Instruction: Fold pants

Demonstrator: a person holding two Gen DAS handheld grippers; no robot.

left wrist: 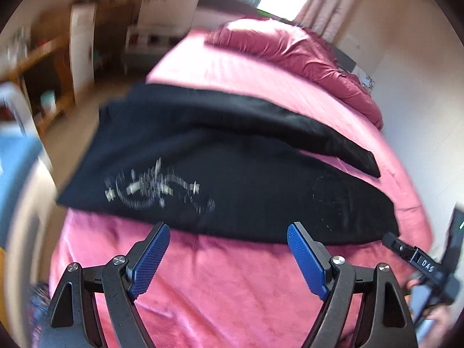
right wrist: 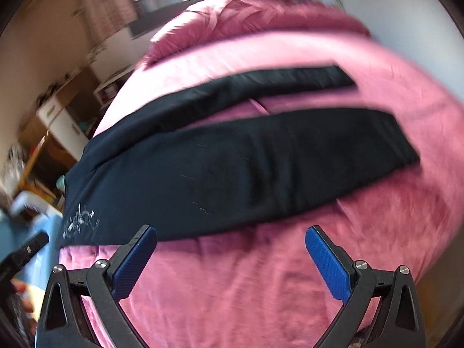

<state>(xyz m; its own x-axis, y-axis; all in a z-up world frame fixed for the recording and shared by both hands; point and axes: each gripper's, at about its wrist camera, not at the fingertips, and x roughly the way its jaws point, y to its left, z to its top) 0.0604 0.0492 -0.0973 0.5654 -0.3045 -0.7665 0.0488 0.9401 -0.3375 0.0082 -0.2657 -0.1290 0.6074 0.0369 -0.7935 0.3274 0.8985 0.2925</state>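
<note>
Black pants [left wrist: 232,179] lie spread flat across a pink bed [left wrist: 232,275], waist to the left, two legs running right. A white embroidered pattern [left wrist: 153,188] sits near the waist. My left gripper [left wrist: 227,232] is open and empty, just in front of the near edge of the pants by the hip. In the right wrist view the pants [right wrist: 246,168] show both legs apart with pink bed [right wrist: 232,275] between them. My right gripper [right wrist: 230,237] is open and empty, just short of the near leg's edge. Its tip shows in the left wrist view [left wrist: 406,249].
A bunched pink duvet [left wrist: 290,46] lies at the far end of the bed. Wooden furniture and a white cabinet [left wrist: 81,46] stand off the bed's left side. A blue surface [left wrist: 17,162] is at the left. A wall runs along the right.
</note>
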